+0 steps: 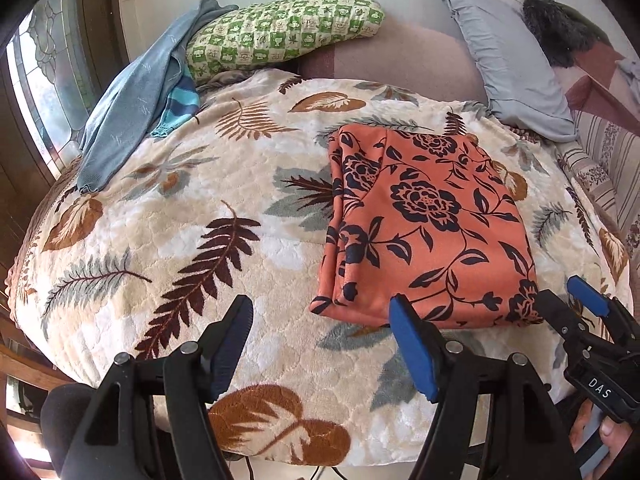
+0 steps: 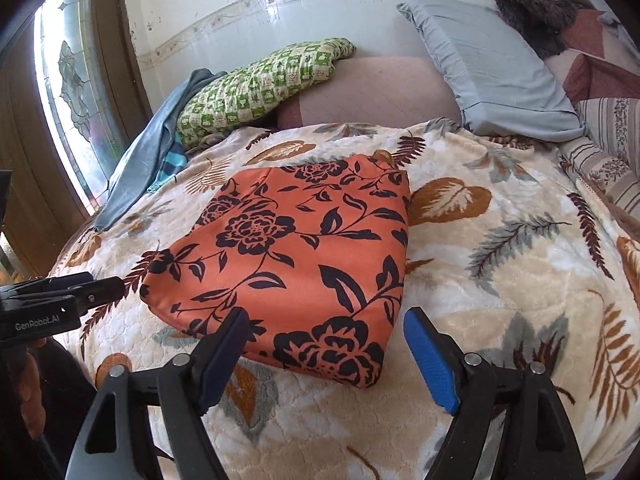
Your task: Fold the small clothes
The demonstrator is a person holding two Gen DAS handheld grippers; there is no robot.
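We have the orange floral garment [image 1: 428,224] lying folded into a compact rectangle on the leaf-print blanket [image 1: 180,240], so this fold looks finished. Our left gripper [image 1: 324,344] and right gripper [image 2: 326,354] both hover just short of its near edge, jaws wide and empty. Next, we judge, comes reaching toward the blue-grey garment [image 1: 128,100] heaped beside the green checked pillow [image 1: 280,32].

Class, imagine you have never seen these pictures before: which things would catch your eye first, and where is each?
First, the folded orange cloth with dark flowers, lying flat on the leaf-print blanket near its front edge. Next, the green checked pillow at the back by the wall, with a blue garment draped beside it toward the window. Both tools, left and right, are open just short of the cloth.
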